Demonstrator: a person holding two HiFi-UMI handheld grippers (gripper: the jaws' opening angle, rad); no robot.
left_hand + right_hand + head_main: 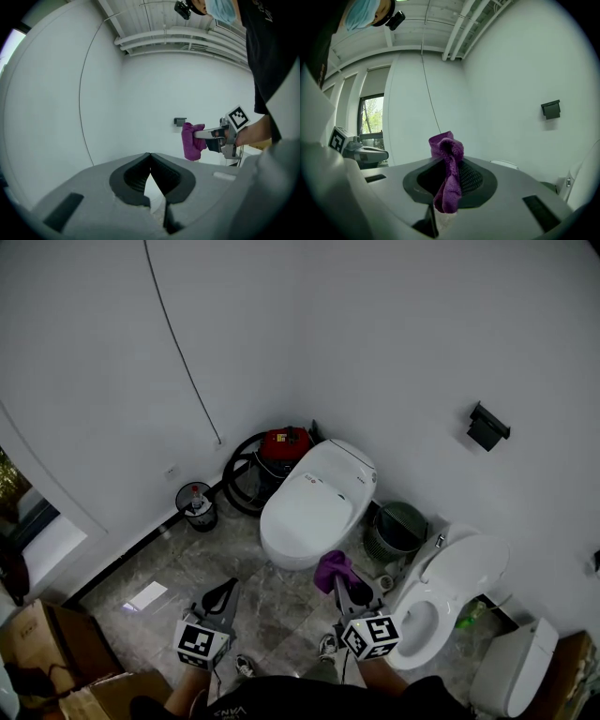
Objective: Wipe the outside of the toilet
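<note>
right hand-held gripper point(342, 589) — clamped on purple cloth point(449, 187)

- Your cloth point(332, 568), mid-frame, is purple.
- The closed toilet point(314, 507) and the open toilet point(441, 601) at lower right are both white.
- Your left gripper point(228, 587) and right gripper point(338, 581) are grey, and their cubes carry black-and-white square markers.
- The floor point(272, 615) is grey, marble-veined.
- The canister point(284, 441) is red.
- The bin point(398, 529) is dark green.
</note>
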